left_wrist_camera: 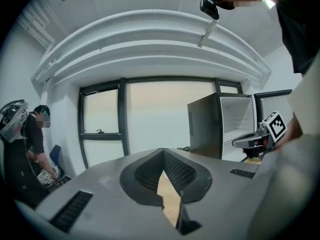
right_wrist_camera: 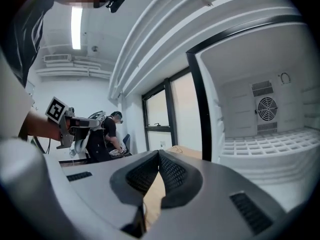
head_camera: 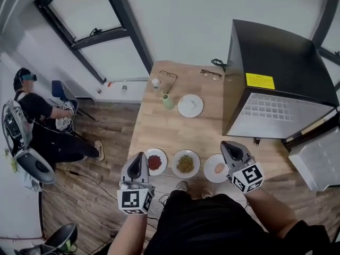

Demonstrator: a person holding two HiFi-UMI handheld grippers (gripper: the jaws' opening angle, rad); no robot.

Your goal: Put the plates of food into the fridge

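Note:
Three plates of food stand in a row at the wooden table's (head_camera: 159, 126) near edge: one with red food (head_camera: 155, 162), one with yellow-green food (head_camera: 185, 163), and one with a pinkish piece (head_camera: 217, 168). The black fridge (head_camera: 276, 73) stands on the table's right side with its door open, showing white wire shelves (right_wrist_camera: 270, 144). My left gripper (head_camera: 139, 156) hovers just left of the red plate, shut and empty (left_wrist_camera: 162, 151). Shut and empty too, my right gripper (head_camera: 224, 144) hangs over the pinkish plate's right rim (right_wrist_camera: 159, 153).
Farther back on the table are an empty white plate (head_camera: 190, 105), a green cup (head_camera: 167, 101), a small white cup (head_camera: 155, 83) and two pairs of glasses (head_camera: 169, 74). A person (head_camera: 37, 126) crouches on the floor at left. White drawers (head_camera: 319, 163) stand at right.

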